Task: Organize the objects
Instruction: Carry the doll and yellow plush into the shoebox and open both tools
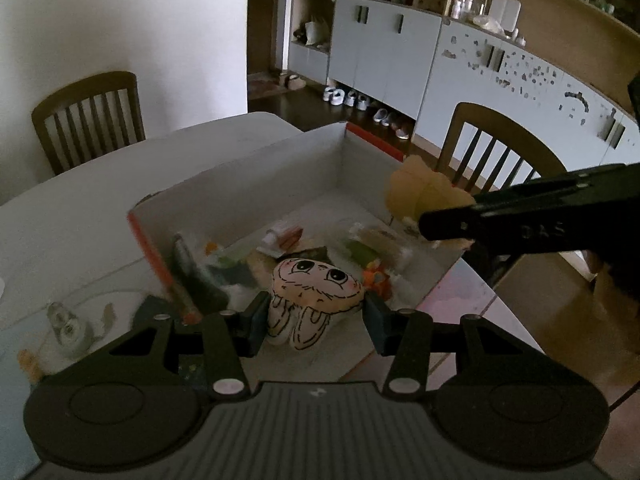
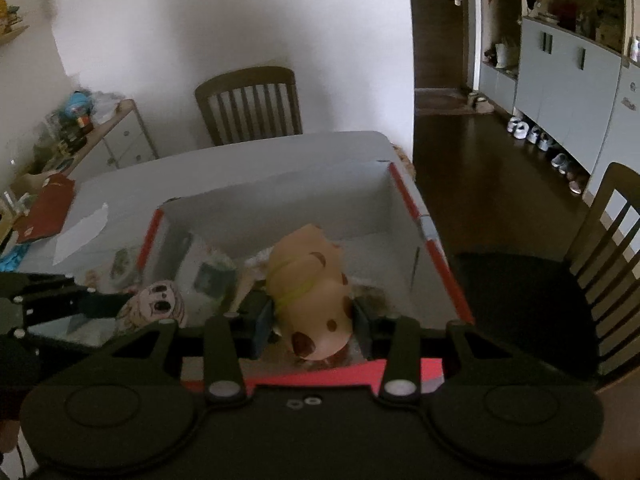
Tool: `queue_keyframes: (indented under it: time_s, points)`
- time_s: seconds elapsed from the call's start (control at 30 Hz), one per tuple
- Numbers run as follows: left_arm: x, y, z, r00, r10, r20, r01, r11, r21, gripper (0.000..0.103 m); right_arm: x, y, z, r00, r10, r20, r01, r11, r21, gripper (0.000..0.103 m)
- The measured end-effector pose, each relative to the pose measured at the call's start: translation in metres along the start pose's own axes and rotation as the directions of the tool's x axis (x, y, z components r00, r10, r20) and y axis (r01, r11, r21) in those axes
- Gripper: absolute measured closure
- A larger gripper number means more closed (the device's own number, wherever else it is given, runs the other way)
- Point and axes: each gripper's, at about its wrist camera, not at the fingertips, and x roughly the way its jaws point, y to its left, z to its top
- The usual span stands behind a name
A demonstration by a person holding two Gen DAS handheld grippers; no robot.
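My left gripper (image 1: 314, 322) is shut on a small pink plush doll with big drawn eyes (image 1: 316, 292), held over the near rim of an open cardboard box with orange edges (image 1: 256, 184). That doll shows again at the lower left of the right wrist view (image 2: 154, 308). My right gripper (image 2: 312, 322) is shut on a tan plush dog with brown spots and a green collar (image 2: 310, 288), held above the box (image 2: 280, 196). From the left wrist view the tan dog (image 1: 424, 196) hangs over the box's right wall, with the right gripper's black body behind it.
Several small packets and toys (image 1: 360, 248) lie on the box floor. The box stands on a white table (image 1: 100, 208) with wooden chairs (image 2: 248, 104) around it. A red booklet (image 2: 46, 208) and white paper (image 2: 80, 232) lie at the table's left. A grey sticker figure (image 1: 68, 324) sits left of the box.
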Motion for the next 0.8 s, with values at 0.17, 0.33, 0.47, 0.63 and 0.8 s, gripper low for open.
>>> queue_keyframes:
  time_s: [0.17,0.33,0.47,0.63,0.8]
  points:
    - [0.021,-0.009,0.014,1.000,0.023,-0.012,-0.023,0.999,0.032,0.055,0.019,-0.005,0.011,1.000,-0.016,-0.011,0.016,1.000,-0.021,0.062]
    - [0.044,-0.013,0.027,0.998,0.065,-0.026,-0.063,0.996,0.062,0.055,0.040,-0.012,0.022,0.999,-0.020,-0.040,0.018,0.999,-0.038,0.062]
    - [0.060,-0.014,0.033,0.995,0.092,-0.041,-0.088,0.992,0.088,0.054,0.059,-0.017,0.026,0.998,-0.018,-0.067,0.016,0.999,-0.029,0.062]
    - [0.078,-0.010,0.038,0.990,0.127,-0.067,-0.121,0.988,0.095,0.054,0.078,-0.018,0.031,0.995,-0.031,-0.091,0.027,0.999,-0.044,0.062]
    - [0.090,-0.002,0.038,0.985,0.138,-0.101,-0.131,0.989,0.074,0.054,0.097,-0.016,0.037,0.993,-0.038,-0.108,0.034,0.998,-0.046,0.062]
